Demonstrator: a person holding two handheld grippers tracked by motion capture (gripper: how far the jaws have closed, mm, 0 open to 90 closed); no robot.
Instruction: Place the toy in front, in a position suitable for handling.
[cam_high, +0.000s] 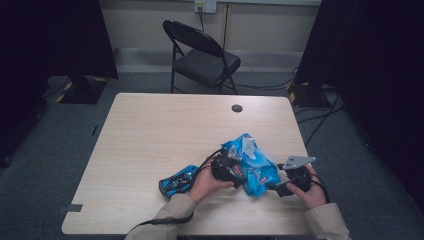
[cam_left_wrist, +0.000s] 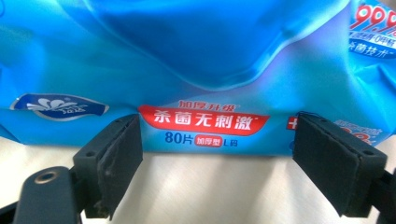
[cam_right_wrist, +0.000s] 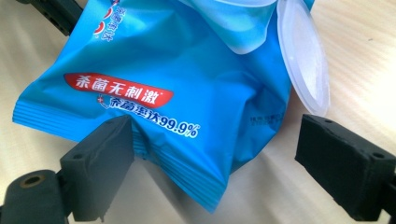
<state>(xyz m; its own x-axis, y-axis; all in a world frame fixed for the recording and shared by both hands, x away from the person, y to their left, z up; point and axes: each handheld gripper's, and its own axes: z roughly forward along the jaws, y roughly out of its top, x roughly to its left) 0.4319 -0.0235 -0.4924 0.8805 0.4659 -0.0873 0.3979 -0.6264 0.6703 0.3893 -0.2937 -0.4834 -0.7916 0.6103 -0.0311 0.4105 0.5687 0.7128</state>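
Glossy blue plastic wipes pack (cam_right_wrist: 154, 88) on matt pale wood-grain table (cam_high: 150, 130).

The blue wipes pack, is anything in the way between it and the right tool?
Nothing visible is. In the right gripper view the right tool has its jaws wide apart, with the corner of the blue wipes pack already reaching between them, over bare table.
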